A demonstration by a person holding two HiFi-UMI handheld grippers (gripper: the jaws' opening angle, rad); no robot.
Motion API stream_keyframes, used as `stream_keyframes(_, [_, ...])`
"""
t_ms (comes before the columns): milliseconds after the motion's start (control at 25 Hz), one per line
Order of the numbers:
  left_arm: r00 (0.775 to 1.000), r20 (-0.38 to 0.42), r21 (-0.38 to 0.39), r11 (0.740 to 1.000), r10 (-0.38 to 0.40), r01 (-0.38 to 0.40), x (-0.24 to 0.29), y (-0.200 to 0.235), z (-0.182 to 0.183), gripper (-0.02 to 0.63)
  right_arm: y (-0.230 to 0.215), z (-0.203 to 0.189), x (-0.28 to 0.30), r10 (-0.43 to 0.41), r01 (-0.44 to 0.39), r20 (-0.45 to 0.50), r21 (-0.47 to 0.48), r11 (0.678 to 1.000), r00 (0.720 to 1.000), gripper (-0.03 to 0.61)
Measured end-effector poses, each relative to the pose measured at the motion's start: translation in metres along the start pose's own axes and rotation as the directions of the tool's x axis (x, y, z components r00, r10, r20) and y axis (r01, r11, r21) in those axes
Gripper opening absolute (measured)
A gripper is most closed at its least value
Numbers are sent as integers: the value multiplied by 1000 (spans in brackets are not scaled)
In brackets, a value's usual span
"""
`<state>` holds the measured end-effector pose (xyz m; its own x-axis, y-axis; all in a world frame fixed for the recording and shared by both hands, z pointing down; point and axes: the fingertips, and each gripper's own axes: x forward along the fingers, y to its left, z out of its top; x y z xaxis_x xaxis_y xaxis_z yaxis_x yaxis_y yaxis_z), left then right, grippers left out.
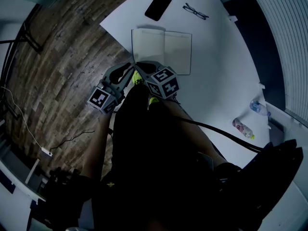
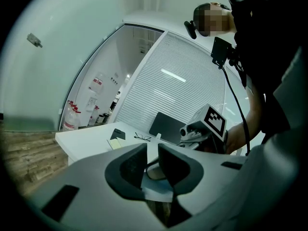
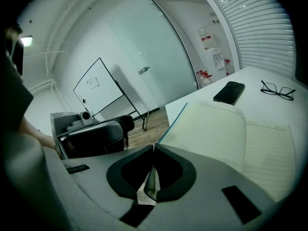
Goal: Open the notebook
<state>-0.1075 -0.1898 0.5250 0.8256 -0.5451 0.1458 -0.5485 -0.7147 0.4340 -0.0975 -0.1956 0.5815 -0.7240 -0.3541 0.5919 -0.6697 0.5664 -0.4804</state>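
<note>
**While my right gripper [image 3: 153, 148] pinches its left cover, the notebook [image 1: 161, 49] lies spread open**

White table [image 1: 216, 66] fills the upper right of the head view, and wood floor [image 1: 62, 57] fills the left. At upper centre of that frame the notebook lies flat on the table with both pale pages showing. Its spine runs up the frame, away from me, and its near edge sits just above both grippers.

My right gripper is the nearer one, angled downward at the notebook's lower left corner. In the right gripper view the blue-edged left cover runs straight down into its jaws, which are closed tight, seemingly on that cover's edge.

My left gripper [image 2: 152, 160] hovers just beside it, to the left near the table's edge. It points almost level, jaws a narrow gap apart, holding nothing.

I judge the opening essentially done; only letting go remains.
</note>
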Motion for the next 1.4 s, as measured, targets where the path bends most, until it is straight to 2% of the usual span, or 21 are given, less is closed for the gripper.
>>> stream_keyframes(600, [999, -9, -39, 999, 34, -35, -9, 15, -12, 64, -6, -20, 27, 12, -10, -67, 22, 1000, 998, 17])
stream_keyframes(1400, [999, 10, -60, 998, 38, -37, -8, 24, -21, 64, -16, -37, 40, 16, -9, -99, 69, 998, 995, 15])
